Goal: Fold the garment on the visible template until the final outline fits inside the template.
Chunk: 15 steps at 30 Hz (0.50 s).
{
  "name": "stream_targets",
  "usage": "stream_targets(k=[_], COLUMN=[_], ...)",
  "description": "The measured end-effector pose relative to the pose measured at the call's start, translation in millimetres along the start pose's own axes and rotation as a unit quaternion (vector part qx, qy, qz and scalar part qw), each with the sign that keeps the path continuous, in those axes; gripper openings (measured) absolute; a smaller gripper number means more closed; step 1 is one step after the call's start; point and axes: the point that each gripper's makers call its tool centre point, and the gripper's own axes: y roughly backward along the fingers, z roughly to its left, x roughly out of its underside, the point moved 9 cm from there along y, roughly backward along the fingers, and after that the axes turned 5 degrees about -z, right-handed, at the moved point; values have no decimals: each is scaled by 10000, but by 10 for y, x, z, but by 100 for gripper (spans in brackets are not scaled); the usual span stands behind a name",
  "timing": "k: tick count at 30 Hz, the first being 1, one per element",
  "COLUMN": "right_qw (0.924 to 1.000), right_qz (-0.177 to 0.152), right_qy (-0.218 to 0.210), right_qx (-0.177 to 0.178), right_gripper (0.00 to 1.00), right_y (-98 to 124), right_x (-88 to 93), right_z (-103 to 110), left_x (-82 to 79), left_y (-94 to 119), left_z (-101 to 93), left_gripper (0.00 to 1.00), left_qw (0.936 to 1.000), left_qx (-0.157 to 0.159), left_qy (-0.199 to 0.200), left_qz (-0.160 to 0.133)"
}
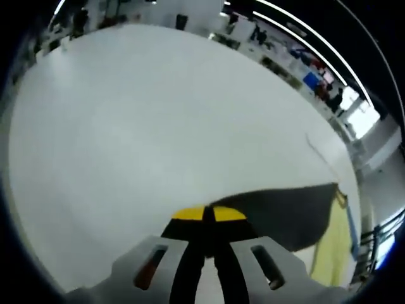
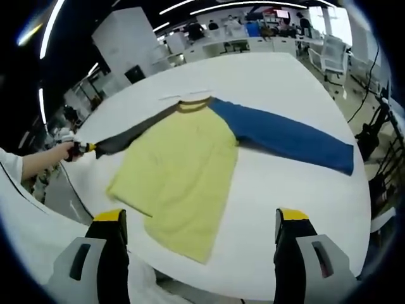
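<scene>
my left gripper (image 1: 209,215) is pinched tight on the end of the dark grey sleeve (image 1: 285,212). in the left gripper view the yellow tips sit close together with the grey cloth coming out from between them and off to the right. past the grey cloth i can see a strip of the yellow part of the shirt (image 1: 334,244).

in the right gripper view my right gripper (image 2: 201,221) has its two jaws spread wide apart with nothing between them. it hangs above the near edge of the white table (image 2: 278,82).

the shirt (image 2: 183,168) lies flat on the white table. its body is yellow, one sleeve is blue (image 2: 285,136) and is stretched out to the right, and the other sleeve is dark grey and is stretched out to the left. at the far left a hand (image 2: 60,152) holds my left gripper at the tip of the grey sleeve.
</scene>
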Motion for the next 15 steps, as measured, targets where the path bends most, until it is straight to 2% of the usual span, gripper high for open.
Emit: stream_targets(k=[5,13,15], right_qw=[10000,9999,9999], right_qz=[79,138,143], right_qy=[-25,-46,-56], right_qx=[26,49,61], right_gripper=[97,97,97], right_y=[-38,-102,-106], right_x=[20,-19,-26], right_z=[9,8,-1], left_x=[-25,-57,-52], left_y=[-103,-236,-243], left_z=[42,41,24], left_gripper=[0,0,0], left_qw=[9999,9981,9979], left_qx=[-87,-234,-241], left_qy=[-70,-570,-595], left_qz=[-6,45,50])
